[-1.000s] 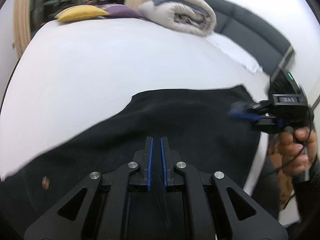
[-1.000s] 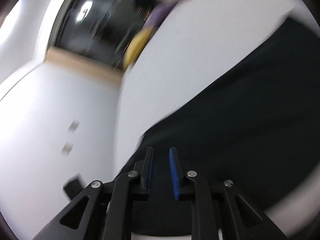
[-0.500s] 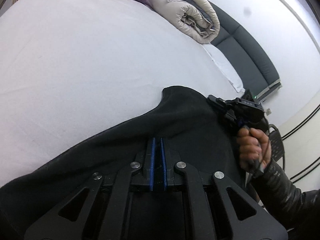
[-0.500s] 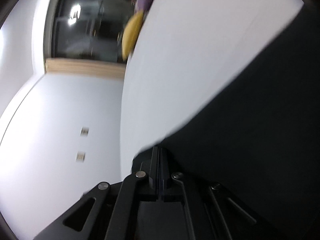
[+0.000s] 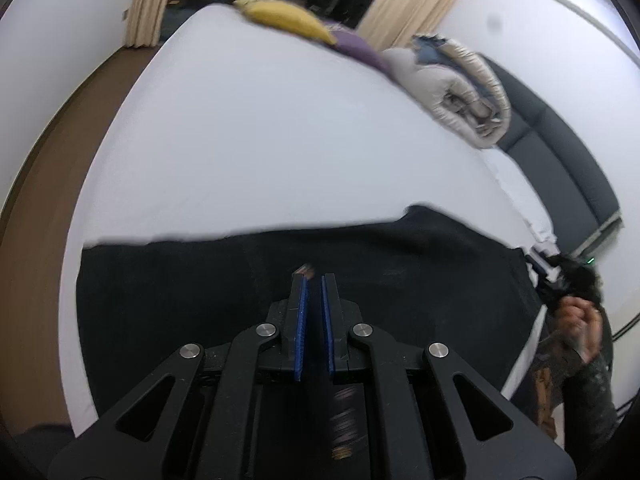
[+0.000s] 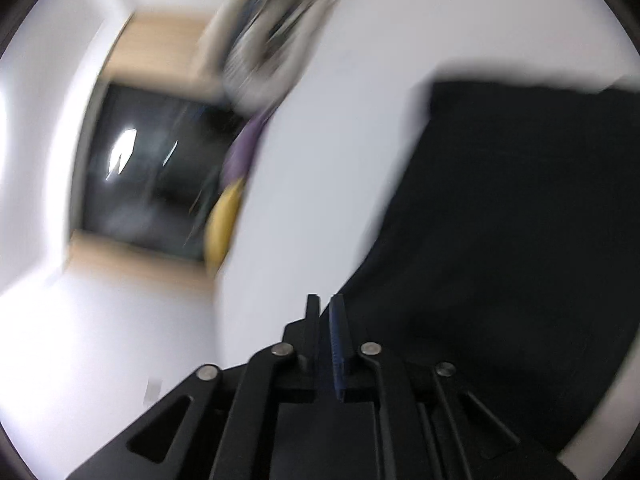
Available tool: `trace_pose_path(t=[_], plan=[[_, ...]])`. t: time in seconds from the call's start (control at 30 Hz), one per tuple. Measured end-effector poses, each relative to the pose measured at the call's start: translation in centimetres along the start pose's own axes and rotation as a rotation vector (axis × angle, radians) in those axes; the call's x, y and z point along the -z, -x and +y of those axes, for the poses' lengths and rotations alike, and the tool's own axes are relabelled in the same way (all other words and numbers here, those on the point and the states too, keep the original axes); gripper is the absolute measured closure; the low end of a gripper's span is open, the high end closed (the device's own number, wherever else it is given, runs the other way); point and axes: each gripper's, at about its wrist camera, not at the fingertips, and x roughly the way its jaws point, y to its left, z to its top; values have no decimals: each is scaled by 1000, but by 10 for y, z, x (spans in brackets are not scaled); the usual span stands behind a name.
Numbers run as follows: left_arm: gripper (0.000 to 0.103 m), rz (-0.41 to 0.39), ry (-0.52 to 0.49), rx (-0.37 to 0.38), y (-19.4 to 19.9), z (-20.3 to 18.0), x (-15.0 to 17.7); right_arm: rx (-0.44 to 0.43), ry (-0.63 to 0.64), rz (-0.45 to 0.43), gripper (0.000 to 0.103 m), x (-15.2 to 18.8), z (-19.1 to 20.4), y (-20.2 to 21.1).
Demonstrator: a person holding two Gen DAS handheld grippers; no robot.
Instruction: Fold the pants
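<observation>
Black pants [image 5: 248, 276] lie flat across the near side of a white bed [image 5: 260, 140]; they also fill the right of the right wrist view [image 6: 520, 220]. My left gripper [image 5: 314, 280] hovers over the pants, its blue pads a narrow gap apart with nothing between them. My right gripper [image 6: 325, 304] is at the pants' edge, jaws slightly apart and seemingly empty; the view is blurred. In the left wrist view the right gripper [image 5: 560, 276] shows at the pants' far right end, held by a hand.
A rolled beige duvet [image 5: 460, 96], a yellow pillow [image 5: 280, 16] and a purple pillow [image 5: 360, 50] lie at the far side of the bed. A dark headboard [image 5: 560, 152] runs along the right. Brown floor [image 5: 36, 152] lies left of the bed.
Both grippers were shut on the pants half a second ago and have now parted slightly. The pants now lie flat, and both cameras have swung.
</observation>
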Motion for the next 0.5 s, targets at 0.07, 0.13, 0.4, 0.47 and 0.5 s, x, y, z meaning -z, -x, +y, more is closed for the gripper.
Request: trace_pose_path(t=[0.07,0.13,0.4,0.47,0.5], plan=[[96,12,25,12,-10,6,10,-53,87,168,72,36,25,-33],[96,-1,34,37,-10,11,14,-82,121,265,70,60,31,-54],[96,18,-5,56,-25,8,9,33,-28,139,103,2,-57,-30],[96,13,-11,51,-30,2,10,61,-73,15,103,-28,-87,4],[96,13,-7,55,-29,3,10,82,-82,-24,103,-40,-95,17]])
